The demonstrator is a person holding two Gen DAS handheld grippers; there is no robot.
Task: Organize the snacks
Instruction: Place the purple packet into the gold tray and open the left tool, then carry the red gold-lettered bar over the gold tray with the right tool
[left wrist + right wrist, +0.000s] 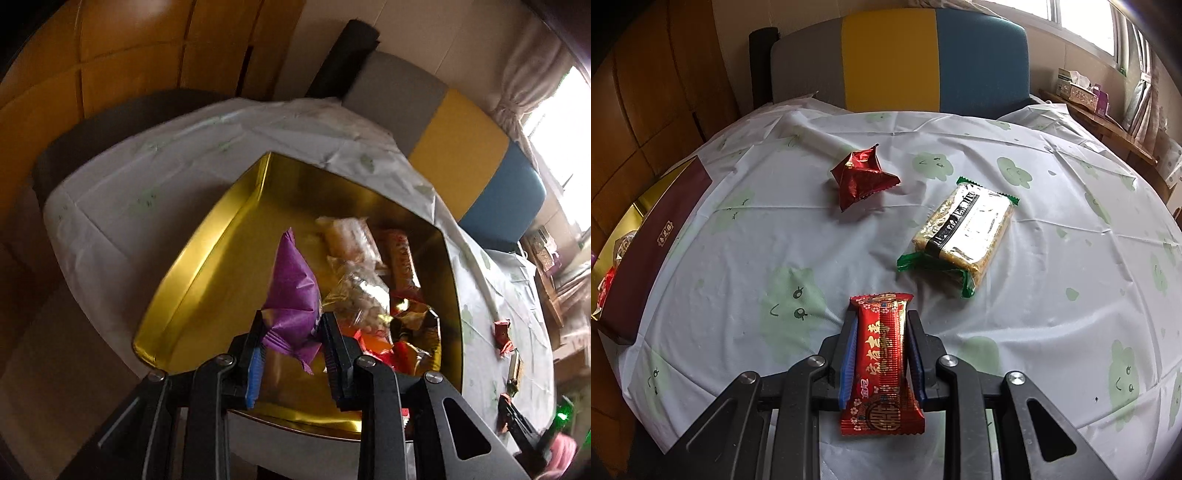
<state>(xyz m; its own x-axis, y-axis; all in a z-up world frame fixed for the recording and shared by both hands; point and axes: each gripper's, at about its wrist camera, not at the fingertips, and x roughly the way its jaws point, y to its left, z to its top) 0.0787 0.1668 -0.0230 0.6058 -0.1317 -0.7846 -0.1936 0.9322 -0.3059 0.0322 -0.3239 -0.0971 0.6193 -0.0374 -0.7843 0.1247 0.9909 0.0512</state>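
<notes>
My left gripper is shut on a purple snack packet and holds it above a gold tin box. Several snacks lie in the right half of that box, among them a clear bag of nuts and a red bar. In the right wrist view my right gripper is shut on a long red snack bar, just above the tablecloth. Ahead of it lie a crumpled red foil packet and a green-edged cracker pack. The box shows at the left edge with its dark red side.
A white tablecloth with green prints covers the table. A chair with grey, yellow and blue back stands behind the table. Small red snacks lie on the cloth right of the box. A shelf with boxes stands at the far right.
</notes>
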